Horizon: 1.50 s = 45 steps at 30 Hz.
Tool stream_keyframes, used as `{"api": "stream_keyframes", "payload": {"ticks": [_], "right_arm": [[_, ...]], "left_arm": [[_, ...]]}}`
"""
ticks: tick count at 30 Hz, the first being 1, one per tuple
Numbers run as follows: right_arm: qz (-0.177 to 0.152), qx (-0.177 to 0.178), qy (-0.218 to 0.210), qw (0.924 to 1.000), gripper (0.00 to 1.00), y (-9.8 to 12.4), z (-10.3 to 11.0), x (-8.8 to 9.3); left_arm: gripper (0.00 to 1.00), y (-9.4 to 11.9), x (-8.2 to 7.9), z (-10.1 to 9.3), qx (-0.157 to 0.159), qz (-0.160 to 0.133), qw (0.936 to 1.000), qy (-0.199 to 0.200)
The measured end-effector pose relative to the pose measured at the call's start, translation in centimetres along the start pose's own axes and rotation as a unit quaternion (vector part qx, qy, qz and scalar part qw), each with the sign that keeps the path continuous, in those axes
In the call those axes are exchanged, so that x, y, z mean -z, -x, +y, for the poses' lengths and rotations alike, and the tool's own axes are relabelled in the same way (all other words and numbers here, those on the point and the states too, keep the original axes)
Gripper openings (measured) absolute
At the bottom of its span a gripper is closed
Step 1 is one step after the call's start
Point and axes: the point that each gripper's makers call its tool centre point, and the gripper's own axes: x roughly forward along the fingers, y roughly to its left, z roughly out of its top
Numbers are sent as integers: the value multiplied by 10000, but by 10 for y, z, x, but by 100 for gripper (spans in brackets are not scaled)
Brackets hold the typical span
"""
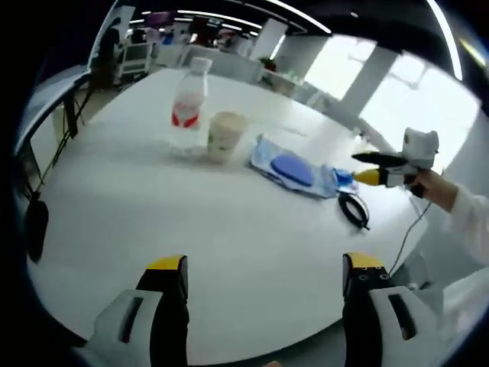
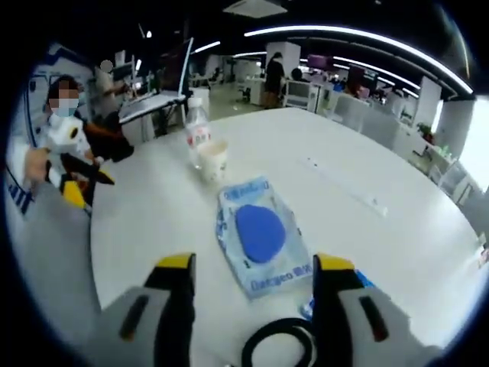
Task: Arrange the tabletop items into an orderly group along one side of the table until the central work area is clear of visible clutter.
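Note:
A clear water bottle [image 1: 189, 107] with a red label stands on the white table [image 1: 153, 206], and a paper cup [image 1: 225, 136] stands right beside it. To their right lies a pale blue packet [image 1: 294, 170] with a dark blue oval on it, then a small blue item [image 1: 344, 177] and a black cable loop [image 1: 354, 209]. My left gripper [image 1: 263, 271] is open, well short of them all. My right gripper [image 2: 254, 267] is open too, its jaws either side of the packet's [image 2: 260, 229] near end, above the cable loop [image 2: 279, 344]. Beyond stand the cup [image 2: 213, 159] and the bottle [image 2: 197, 130].
The right gripper [image 1: 359, 168] hovers past the packet in a sleeved hand. The left gripper [image 2: 88, 183] hangs off the table's [image 2: 344, 168] left edge. Flat white strips [image 2: 313, 163] lie on the tabletop. Desks, chairs and a standing person [image 2: 273, 76] fill the office behind.

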Motion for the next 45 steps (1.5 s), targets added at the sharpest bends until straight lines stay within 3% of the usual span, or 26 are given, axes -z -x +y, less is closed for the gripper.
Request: {"api": "stream_keyframes", "payload": {"ticks": [6, 16, 22, 40, 45], "right_arm": [[-2, 26, -83, 10000, 60, 4, -1, 8], [180, 159, -499, 9985, 57, 15, -7, 48], [199, 243, -721, 9969, 56, 21, -11, 62], [79, 313, -1283, 9912, 54, 14, -12, 74], [40, 330, -1463, 9887, 52, 9, -13, 77]], "left_arm": [[79, -5, -11, 0, 20, 6, 9999, -108], [79, -29, -35, -5, 137, 86, 9989, -431], [79, -49, -44, -13, 226, 174, 9978, -605], [75, -113, -71, -29, 402, 344, 9923, -1118], [75, -127, -78, -31, 299, 419, 9884, -1428]]}}
